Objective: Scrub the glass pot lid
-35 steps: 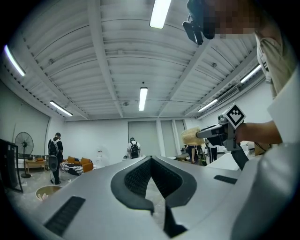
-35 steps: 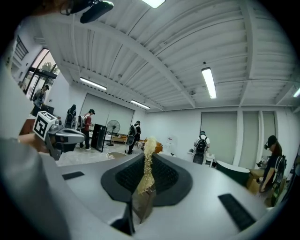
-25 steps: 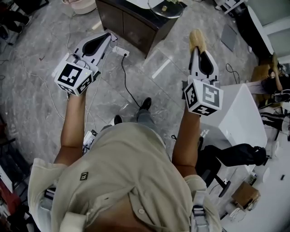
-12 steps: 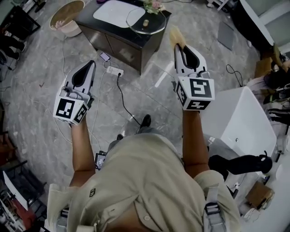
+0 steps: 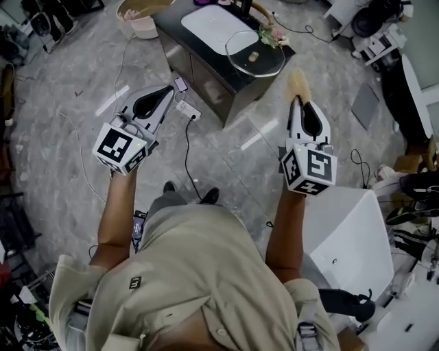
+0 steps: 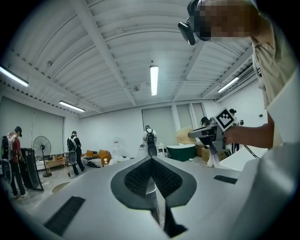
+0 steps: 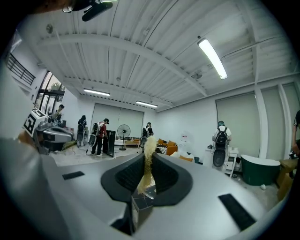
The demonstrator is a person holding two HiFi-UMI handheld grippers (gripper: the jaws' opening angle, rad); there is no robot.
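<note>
The glass pot lid (image 5: 255, 53) lies on the dark cabinet top (image 5: 206, 51), beside a white board (image 5: 212, 20). My right gripper (image 5: 298, 96) is held in the air short of the cabinet, pointing toward the lid, shut on a tan scrubbing sponge (image 5: 298, 81). The right gripper view shows that sponge (image 7: 149, 152) sticking up between the closed jaws. My left gripper (image 5: 169, 90) hovers left of the cabinet's near corner, shut with nothing in it; its jaws (image 6: 151, 161) meet in the left gripper view. Neither gripper view shows the lid.
A power strip with a black cable (image 5: 186, 110) lies on the marble floor under the left gripper. A round basin (image 5: 140, 17) stands by the cabinet's far left. A white table (image 5: 350, 240) is close at my right. Several people stand far off (image 7: 101, 136).
The head view has swung, so the cabinet and lid now sit ahead between the two grippers. Both grippers stay raised; the right one keeps its hold on the sponge.
</note>
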